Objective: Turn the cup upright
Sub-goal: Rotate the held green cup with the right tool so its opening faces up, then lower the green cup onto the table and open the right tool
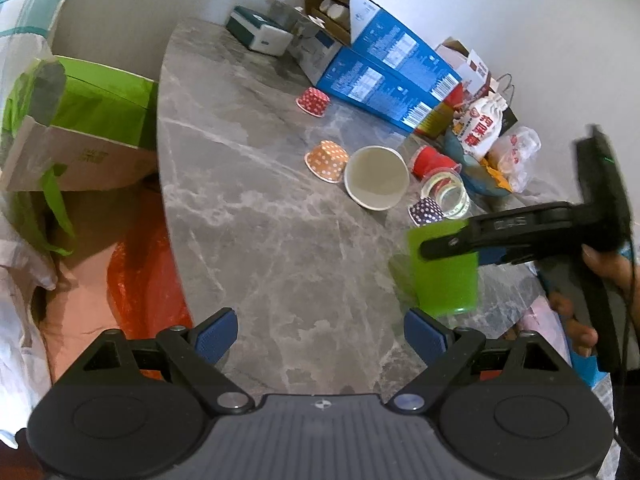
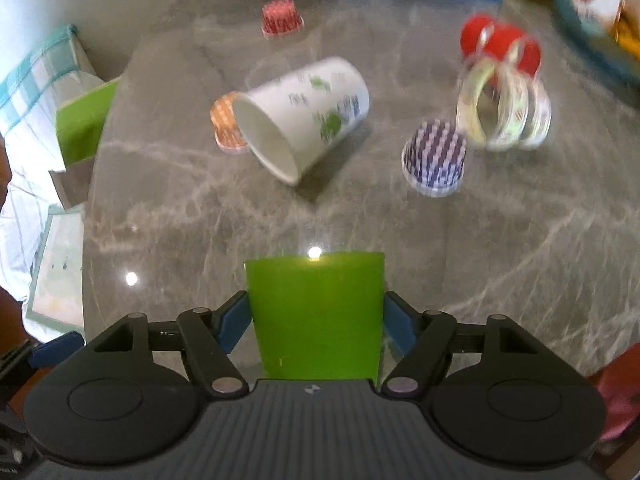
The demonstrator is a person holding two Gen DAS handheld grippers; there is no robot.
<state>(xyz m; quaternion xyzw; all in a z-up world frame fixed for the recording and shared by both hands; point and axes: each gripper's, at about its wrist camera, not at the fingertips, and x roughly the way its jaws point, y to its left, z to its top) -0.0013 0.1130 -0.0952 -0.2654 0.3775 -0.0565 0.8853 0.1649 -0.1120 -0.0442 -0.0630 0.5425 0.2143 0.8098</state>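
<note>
Grey marble table (image 1: 260, 208) filling most of both views, curved edge running down the left. Blue cartons (image 1: 384, 76) stacking along the far wall edge, teal-and-white box (image 1: 260, 32) sitting beside them at the back. Green-topped cardboard box (image 1: 80, 120) sitting off the table on the left.

Right gripper (image 2: 316, 320) clamping the green cup (image 2: 316, 312) from both sides, blue pads (image 2: 234, 320) pressing against the cup wall. Cup sitting at the near right part of the table; in the left wrist view (image 1: 446, 276) standing roughly vertical with the narrower end up, bottom edge at or just above the tabletop, contact not resolvable. Mouth orientation not confirmable from either view.

Left gripper (image 1: 318, 334) hovering over the near table edge, jaws spread wide, gripping nothing, well left of the green cup.

White paper cup (image 2: 300, 120) lying on its side mid-table, mouth pointing toward the left wrist camera, green and blue print on the wall. Orange dotted cupcake liner (image 2: 226, 126) touching it at the rim. Clear tape rolls (image 2: 506, 114) standing on edge to its right, red cup (image 2: 502, 46) lying just behind them. Purple dotted liner (image 2: 434, 158) sitting mouth-down just in front of the tape. Red dotted liner (image 2: 282, 18) sitting apart near the blue cartons.

Right wrist view motion-blurring toward the far side.
</note>
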